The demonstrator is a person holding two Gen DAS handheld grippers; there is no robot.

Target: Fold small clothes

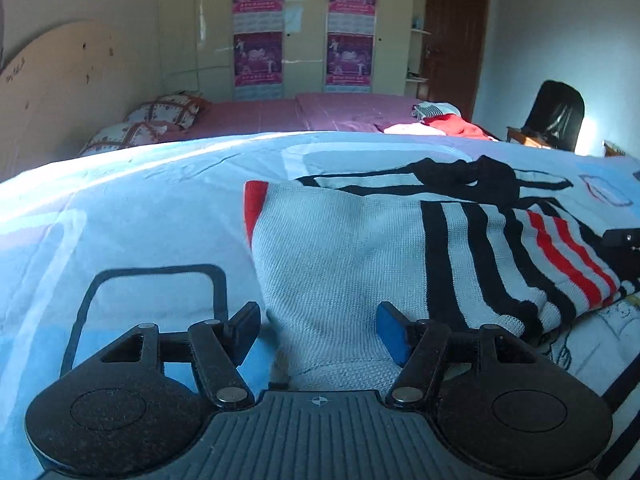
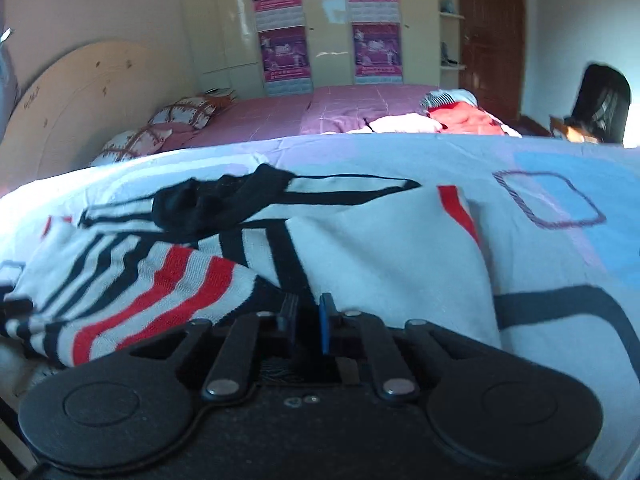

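1. The left gripper (image 1: 318,330) is seen with its jaws set wide; a fold of the knit sweater (image 1: 340,264) rises between them, and the pads are not pressed against it.
2. The right gripper (image 2: 306,326) is seen nearly closed on the sweater's edge; whether the cloth is pinched cannot be told.
3. Ahead of both tools the sweater is spread on the blue bedsheet (image 1: 140,208).
4. Beyond that, a pink bed (image 1: 280,114) and a clothes pile (image 1: 444,120) are seen.
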